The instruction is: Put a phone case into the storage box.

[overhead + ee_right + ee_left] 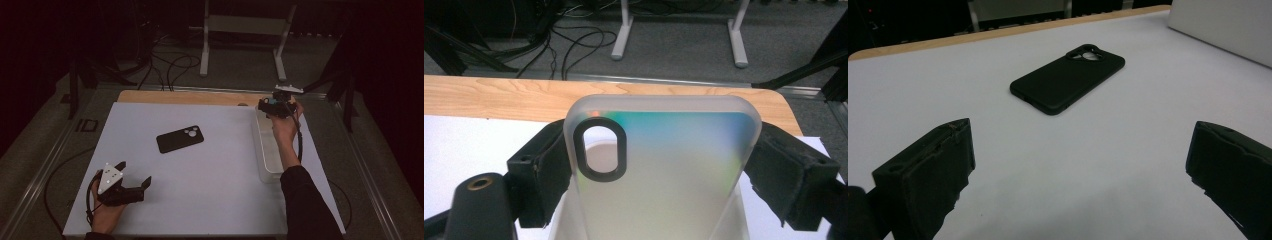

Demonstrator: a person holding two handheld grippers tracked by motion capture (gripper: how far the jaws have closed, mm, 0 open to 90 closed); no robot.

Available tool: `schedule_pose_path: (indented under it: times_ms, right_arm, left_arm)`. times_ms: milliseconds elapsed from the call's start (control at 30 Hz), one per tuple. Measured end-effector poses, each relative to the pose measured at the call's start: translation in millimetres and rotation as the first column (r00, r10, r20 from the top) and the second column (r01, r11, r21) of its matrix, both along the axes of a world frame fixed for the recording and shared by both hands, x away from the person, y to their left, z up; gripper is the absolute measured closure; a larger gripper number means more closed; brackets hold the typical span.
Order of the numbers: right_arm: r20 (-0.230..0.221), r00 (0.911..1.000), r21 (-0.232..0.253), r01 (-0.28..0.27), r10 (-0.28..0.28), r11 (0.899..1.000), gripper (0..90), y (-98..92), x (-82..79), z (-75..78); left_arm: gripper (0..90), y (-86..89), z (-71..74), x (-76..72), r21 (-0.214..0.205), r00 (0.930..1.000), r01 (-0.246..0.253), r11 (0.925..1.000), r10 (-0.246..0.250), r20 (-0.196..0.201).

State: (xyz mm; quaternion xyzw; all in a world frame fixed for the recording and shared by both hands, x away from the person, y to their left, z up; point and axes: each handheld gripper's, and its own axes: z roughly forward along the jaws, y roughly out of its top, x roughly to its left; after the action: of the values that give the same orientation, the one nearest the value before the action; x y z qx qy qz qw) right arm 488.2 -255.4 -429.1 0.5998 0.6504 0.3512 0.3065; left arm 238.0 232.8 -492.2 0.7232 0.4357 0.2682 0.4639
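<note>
A black phone case (180, 138) (1068, 79) lies flat, camera cutout up, in the middle of the white mat (200, 200). My left gripper (135, 172) (1080, 165) rests near the mat's front left corner, aimed at that case from a distance, jaws wide open with nothing between them. At the far right, my right gripper (272, 107) (659, 150) is shut on a frosted translucent phone case (674, 195) (270, 101) with a black-ringed camera hole, gripped across its width. It hangs over the far end of a white bin (260, 150).
The long white bin runs along the mat's right side, and its wall (1228, 25) shows in the left gripper view. A wooden table edge (185, 96) (499, 97) borders the far side. Beyond it, cables and a metal stand (205, 50) are on the floor.
</note>
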Motion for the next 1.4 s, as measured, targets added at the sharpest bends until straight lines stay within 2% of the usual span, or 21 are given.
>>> schedule_pose_path:
  times_ms: [233,533,733,800,900,1100,1200,1400]
  right_arm:
    - [-0.014,0.9998,-0.022,0.012,-0.012,1.000,16.7,3.0,5.6,-8.5]
    - [-0.006,0.9999,-0.015,0.013,-0.013,1.000,16.5,3.1,11.0,-11.2]
    - [-0.010,1.0000,-0.035,0.000,0.000,0.999,13.5,4.1,14.6,-11.4]
    - [-0.024,0.9997,-0.026,0.004,-0.005,1.000,9.0,2.8,16.2,-12.5]
    - [-0.029,0.9995,-0.022,0.010,-0.011,1.000,8.7,1.3,16.0,-13.5]
    - [-0.014,0.9997,-0.016,0.017,-0.017,1.000,8.7,-1.0,14.7,-10.5]
    - [0.002,0.9999,0.024,0.011,-0.011,1.000,8.7,-3.8,13.2,-7.8]
    - [-0.001,1.0000,0.040,-0.002,0.002,0.999,8.7,-5.3,10.6,-6.7]
  left_arm:
    - [0.0,-0.2,0.1,-0.4,-0.002,1.0000,0.004,1.0000,-0.004,0.001]
    - [0.0,-0.5,0.0,-1.0,-0.003,1.0000,0.007,1.0000,-0.007,0.002]
    - [0.0,-0.5,-0.1,-1.0,-0.004,1.0000,0.006,1.0000,-0.006,0.000]
    - [0.0,0.1,0.1,-1.3,-0.003,1.0000,0.005,1.0000,-0.005,0.001]
    - [0.0,0.0,0.1,-1.4,-0.004,1.0000,0.005,1.0000,-0.005,0.000]
    - [0.0,-0.1,0.1,-1.5,-0.003,1.0000,0.007,1.0000,-0.007,0.000]
    - [0.0,-0.4,0.0,-1.4,-0.005,1.0000,0.006,1.0000,-0.006,0.000]
    - [0.0,-0.7,-0.2,-1.2,-0.005,1.0000,0.006,1.0000,-0.006,0.000]
